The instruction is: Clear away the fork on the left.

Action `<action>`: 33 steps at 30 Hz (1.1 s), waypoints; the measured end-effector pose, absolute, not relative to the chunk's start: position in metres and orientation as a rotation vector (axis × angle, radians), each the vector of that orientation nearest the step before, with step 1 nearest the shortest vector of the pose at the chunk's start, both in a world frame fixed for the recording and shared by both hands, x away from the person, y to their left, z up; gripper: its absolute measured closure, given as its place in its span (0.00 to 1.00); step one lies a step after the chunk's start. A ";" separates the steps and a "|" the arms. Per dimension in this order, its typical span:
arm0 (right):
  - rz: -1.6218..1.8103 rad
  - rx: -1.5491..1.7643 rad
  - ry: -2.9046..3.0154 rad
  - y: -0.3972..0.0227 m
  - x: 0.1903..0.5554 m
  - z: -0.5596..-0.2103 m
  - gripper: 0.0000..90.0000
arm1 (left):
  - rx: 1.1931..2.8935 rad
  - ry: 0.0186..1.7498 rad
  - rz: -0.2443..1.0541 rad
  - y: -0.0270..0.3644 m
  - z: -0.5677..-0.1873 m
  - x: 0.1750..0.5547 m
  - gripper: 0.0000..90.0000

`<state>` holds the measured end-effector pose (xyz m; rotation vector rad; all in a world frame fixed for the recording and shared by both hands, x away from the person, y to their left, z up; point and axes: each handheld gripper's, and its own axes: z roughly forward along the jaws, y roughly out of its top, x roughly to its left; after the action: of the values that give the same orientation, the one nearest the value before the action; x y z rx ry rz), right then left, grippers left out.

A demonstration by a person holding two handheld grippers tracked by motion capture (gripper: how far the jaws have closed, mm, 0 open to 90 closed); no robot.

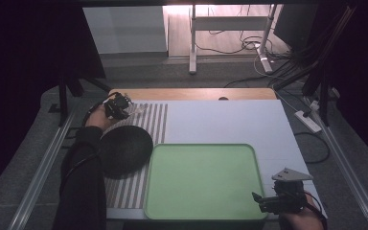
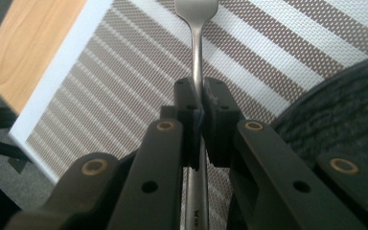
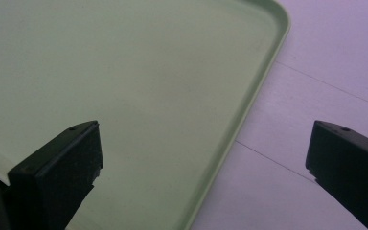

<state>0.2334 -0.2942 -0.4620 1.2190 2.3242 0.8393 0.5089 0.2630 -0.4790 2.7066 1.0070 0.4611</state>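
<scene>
Right gripper (image 1: 268,201) is idling wide open, holding nothing, at the tray's (image 1: 201,214) near-right corner; left gripper (image 1: 116,107) is clamping a fork (image 2: 197,57) over the striped mat (image 1: 155,120), probably tray-bound.

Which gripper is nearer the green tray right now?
Right. The right gripper hangs open over the green tray's near right corner. The left gripper, shut on a fork, is up over the striped mat, beyond the tray's far left corner.

I count one green tray (image 1: 201,181) near right, one black round plate (image 1: 124,149) at left, one striped placemat (image 1: 154,120) under it, one fork (image 2: 197,57) (tines cut off in my left gripper view), two grippers: left (image 1: 120,106), right (image 1: 268,201).
</scene>
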 end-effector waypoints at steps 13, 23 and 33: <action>0.833 1.218 2.324 -0.294 0.233 -0.462 0.00 | 2.562 1.088 0.240 0.261 -0.475 0.481 0.94; 0.833 1.216 2.322 -0.293 0.233 -0.462 0.00 | 2.494 1.083 0.178 0.250 -0.474 0.454 0.94; 0.833 1.214 2.319 -0.293 0.233 -0.462 0.00 | 2.489 1.088 0.122 0.241 -0.476 0.429 0.94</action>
<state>0.2328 -0.2931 -0.4621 1.2142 2.3194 0.8325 0.4286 0.2415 -0.4760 2.4894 1.0875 0.1224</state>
